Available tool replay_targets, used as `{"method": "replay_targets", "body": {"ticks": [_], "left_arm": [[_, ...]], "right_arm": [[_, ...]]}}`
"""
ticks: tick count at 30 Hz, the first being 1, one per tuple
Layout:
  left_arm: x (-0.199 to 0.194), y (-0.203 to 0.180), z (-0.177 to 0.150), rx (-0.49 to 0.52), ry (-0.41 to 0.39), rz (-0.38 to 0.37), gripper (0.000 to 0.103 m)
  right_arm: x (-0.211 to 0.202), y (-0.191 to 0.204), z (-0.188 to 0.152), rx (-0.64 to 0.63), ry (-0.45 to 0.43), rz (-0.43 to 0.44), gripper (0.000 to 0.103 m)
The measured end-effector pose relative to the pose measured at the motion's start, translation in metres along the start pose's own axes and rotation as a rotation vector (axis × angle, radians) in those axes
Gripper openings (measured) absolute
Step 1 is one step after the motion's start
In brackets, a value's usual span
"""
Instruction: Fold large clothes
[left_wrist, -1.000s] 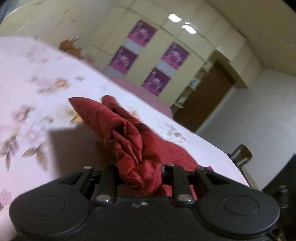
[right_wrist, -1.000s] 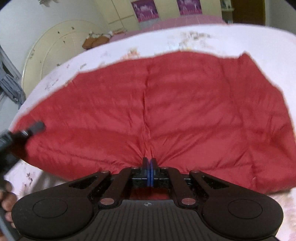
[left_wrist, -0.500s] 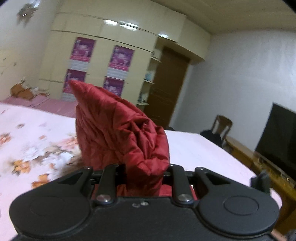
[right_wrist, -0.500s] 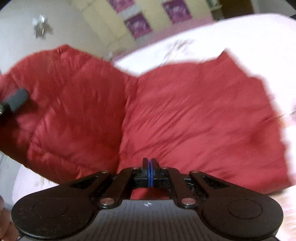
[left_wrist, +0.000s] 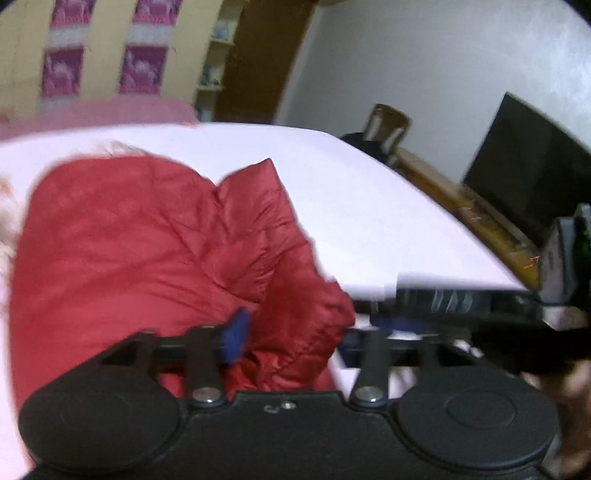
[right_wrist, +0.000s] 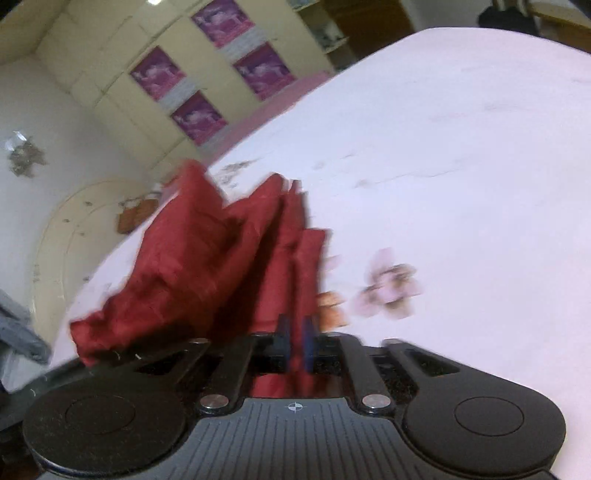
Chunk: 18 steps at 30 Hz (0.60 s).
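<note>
A red quilted garment (left_wrist: 140, 251) lies folded over itself on the bed (left_wrist: 369, 206). My left gripper (left_wrist: 295, 332) is open, its jaws spread wide, with a bunched fold of the garment lying between them. In the right wrist view the garment (right_wrist: 207, 266) stands bunched in pleats on the bed (right_wrist: 461, 166). My right gripper (right_wrist: 295, 341) is shut on the garment's edge, with red fabric pinched between the blue pads. The right gripper's body (left_wrist: 480, 306) shows at the right of the left wrist view.
The bed sheet is pale pink with flower prints (right_wrist: 388, 291). A wardrobe with purple posters (right_wrist: 214, 81) stands behind the bed. A television (left_wrist: 528, 173) on a wooden bench, a chair (left_wrist: 388, 129) and a brown door (left_wrist: 258, 59) are to the right.
My left gripper carried its garment corner across to the right, lowered it onto the rest and opened its jaws. My right gripper stayed shut on the fabric, which is now bunched instead of spread flat.
</note>
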<state>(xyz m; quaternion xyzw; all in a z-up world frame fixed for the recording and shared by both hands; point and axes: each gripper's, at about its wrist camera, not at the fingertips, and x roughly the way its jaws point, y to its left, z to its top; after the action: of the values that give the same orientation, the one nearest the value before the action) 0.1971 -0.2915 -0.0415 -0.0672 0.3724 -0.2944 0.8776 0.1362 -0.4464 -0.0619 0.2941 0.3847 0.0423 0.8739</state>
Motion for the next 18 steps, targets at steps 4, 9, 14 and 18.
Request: {"method": "replay_targets", "body": {"ticks": [4, 9, 14, 18], "left_arm": [[-0.033, 0.014, 0.006, -0.105, -0.005, -0.125, 0.076], [-0.074, 0.076, 0.029, -0.112, -0.158, 0.051, 0.053], [-0.044, 0.158, 0.049, -0.196, -0.200, 0.179, 0.043], [-0.009, 0.180, 0.063, -0.170, -0.154, 0.152, 0.042]], "right_arm": [[-0.011, -0.007, 0.018, 0.002, -0.044, 0.056, 0.076], [-0.002, 0.009, 0.048, -0.020, -0.052, 0.172, 0.036], [0.029, 0.066, 0.067, -0.266, -0.072, 0.163, 0.024], [0.066, 0.115, 0.065, -0.500, -0.035, 0.083, 0.009]]}}
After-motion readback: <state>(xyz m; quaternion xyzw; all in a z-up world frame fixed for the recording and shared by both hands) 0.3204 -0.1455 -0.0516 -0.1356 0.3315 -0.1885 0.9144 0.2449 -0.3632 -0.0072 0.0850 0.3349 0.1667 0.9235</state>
